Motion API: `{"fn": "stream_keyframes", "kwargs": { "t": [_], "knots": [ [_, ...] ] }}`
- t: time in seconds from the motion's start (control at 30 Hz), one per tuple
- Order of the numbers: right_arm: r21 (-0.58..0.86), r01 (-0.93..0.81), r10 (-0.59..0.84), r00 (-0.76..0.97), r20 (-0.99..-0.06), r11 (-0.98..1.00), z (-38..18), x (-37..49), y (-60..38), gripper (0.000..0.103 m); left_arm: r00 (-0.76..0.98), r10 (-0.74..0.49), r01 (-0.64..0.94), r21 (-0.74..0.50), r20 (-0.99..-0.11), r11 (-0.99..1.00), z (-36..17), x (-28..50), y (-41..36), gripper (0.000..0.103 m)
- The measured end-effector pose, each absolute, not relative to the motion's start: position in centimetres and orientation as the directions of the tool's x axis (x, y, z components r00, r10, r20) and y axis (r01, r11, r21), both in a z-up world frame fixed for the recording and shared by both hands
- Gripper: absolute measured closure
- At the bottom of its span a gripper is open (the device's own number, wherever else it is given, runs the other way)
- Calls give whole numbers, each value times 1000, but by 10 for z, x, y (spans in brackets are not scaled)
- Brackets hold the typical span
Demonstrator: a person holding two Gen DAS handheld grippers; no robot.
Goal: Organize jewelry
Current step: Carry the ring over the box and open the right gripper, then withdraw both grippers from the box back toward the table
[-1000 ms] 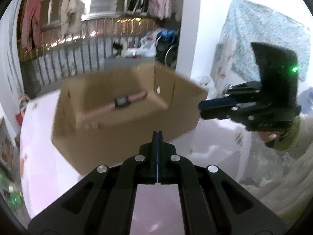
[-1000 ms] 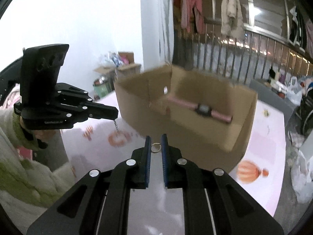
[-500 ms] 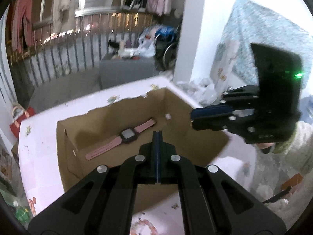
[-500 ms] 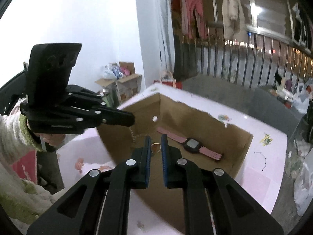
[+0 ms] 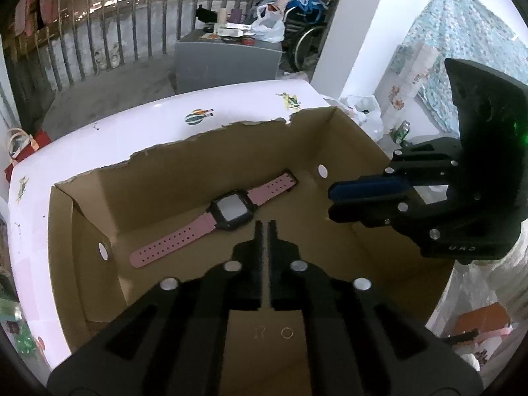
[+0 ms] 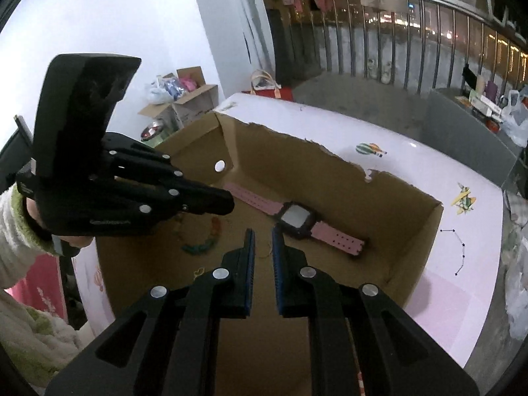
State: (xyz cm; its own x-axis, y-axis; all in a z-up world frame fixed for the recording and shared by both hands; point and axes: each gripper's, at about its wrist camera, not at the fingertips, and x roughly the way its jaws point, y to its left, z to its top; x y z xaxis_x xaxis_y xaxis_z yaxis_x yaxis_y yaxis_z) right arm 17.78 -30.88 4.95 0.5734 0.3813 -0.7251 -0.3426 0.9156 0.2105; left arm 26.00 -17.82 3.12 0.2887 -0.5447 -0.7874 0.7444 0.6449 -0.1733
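Note:
An open cardboard box (image 5: 184,171) stands on the white table (image 5: 138,125). On its floor lies a pink watch (image 5: 231,213) with a black case, also the watch (image 6: 297,217) in the right wrist view. My left gripper (image 5: 264,227) hangs over the box with its jaws opening; a narrow gap shows and nothing is in it. A small ring (image 5: 286,332) and a clasp (image 5: 259,331) lie on the box floor under it. A blurred beaded chain (image 6: 201,242) is in the box below the left gripper (image 6: 227,203). My right gripper (image 6: 262,236) is open and empty over the box.
The box's far wall has a torn top edge (image 6: 316,145). Beyond the table are a metal railing (image 5: 99,43), a grey cabinet (image 5: 227,56) with clutter on it and a white pillar (image 5: 349,29). A sleeved hand (image 6: 19,231) holds the left gripper.
Both grippers moved forward over the box and tipped down. The chain that hung from the left gripper and the ring in the right gripper's jaws are gone from them; chain and ring now lie inside the box.

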Motion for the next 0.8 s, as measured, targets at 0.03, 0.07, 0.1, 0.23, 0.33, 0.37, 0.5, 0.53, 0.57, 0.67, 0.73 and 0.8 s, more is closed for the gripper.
{"fn": "stream_keyframes", "kwargs": {
  "t": [0.03, 0.07, 0.1, 0.23, 0.33, 0.37, 0.5, 0.53, 0.57, 0.67, 0.73, 0.8],
  "knots": [
    [215, -338, 382, 573, -725, 916, 48, 177, -310, 85, 286, -535, 738, -174, -795, 652, 29, 260, -178, 92],
    [216, -336, 382, 576, -723, 917, 49, 177, -311, 81, 285, -528, 733, -173, -800, 658, 28, 261, -178, 88],
    [218, -336, 383, 577, -721, 916, 49, 178, -312, 80, 286, -524, 732, -170, -802, 660, 28, 260, -178, 88],
    [220, -332, 383, 585, -714, 917, 50, 179, -313, 67, 296, -521, 729, -163, -800, 664, 29, 260, -177, 78],
    [217, -330, 380, 590, -712, 919, 52, 178, -313, 62, 302, -517, 726, -158, -801, 670, 30, 260, -176, 76],
    [213, -330, 378, 593, -711, 920, 53, 177, -313, 60, 308, -513, 723, -153, -801, 674, 30, 260, -176, 73],
    [205, -327, 371, 604, -706, 923, 60, 173, -311, 54, 332, -502, 718, -132, -799, 683, 35, 255, -173, 66],
    [200, -326, 367, 607, -705, 924, 62, 172, -311, 51, 338, -501, 717, -126, -797, 685, 37, 254, -172, 64],
    [194, -325, 363, 614, -701, 926, 65, 169, -310, 51, 348, -499, 716, -119, -793, 688, 40, 251, -171, 63],
    [185, -326, 360, 636, -683, 927, 76, 160, -308, 51, 371, -508, 710, -115, -778, 694, 50, 243, -163, 63],
    [177, -326, 358, 661, -660, 929, 87, 147, -308, 51, 392, -520, 707, -113, -759, 698, 60, 233, -156, 62],
    [176, -331, 364, 682, -635, 927, 97, 134, -307, 51, 412, -530, 705, -109, -742, 700, 68, 223, -149, 61]
  ]
}}
